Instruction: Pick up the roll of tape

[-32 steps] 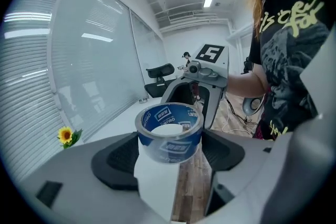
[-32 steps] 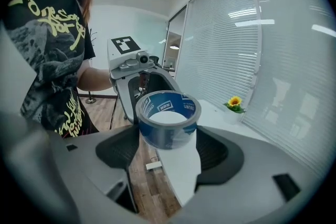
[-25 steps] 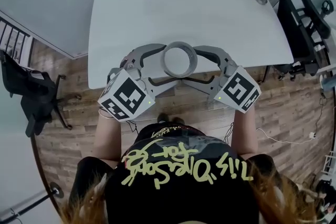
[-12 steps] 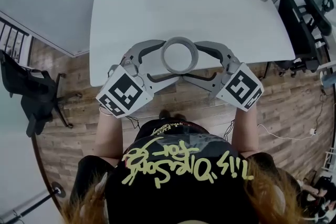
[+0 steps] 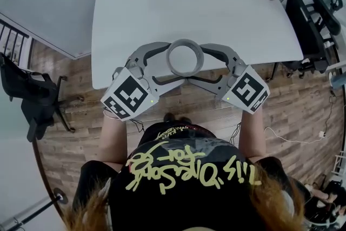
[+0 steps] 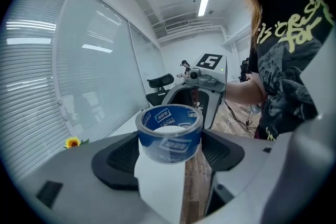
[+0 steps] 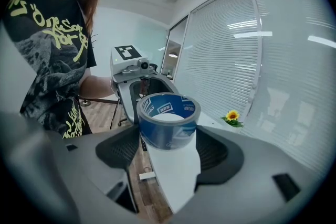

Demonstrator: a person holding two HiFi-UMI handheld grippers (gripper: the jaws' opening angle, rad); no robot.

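- The roll of tape (image 6: 169,139) stands hole-up at the near edge of the table (image 5: 216,13), easily reached from either side.
- The left tool (image 5: 172,65) and right tool (image 5: 199,64) face each other, each seemingly clenched across the roll's width, sharing the load.

On inspection, left forearm (image 5: 111,138) and right forearm (image 5: 251,135) reach forward and converge, left gripper (image 5: 174,65) and right gripper (image 5: 195,65) face each other, pitched slightly downward, each with jaws spread wide and pads bearing on opposite flanks of the roll of tape (image 5: 184,41).
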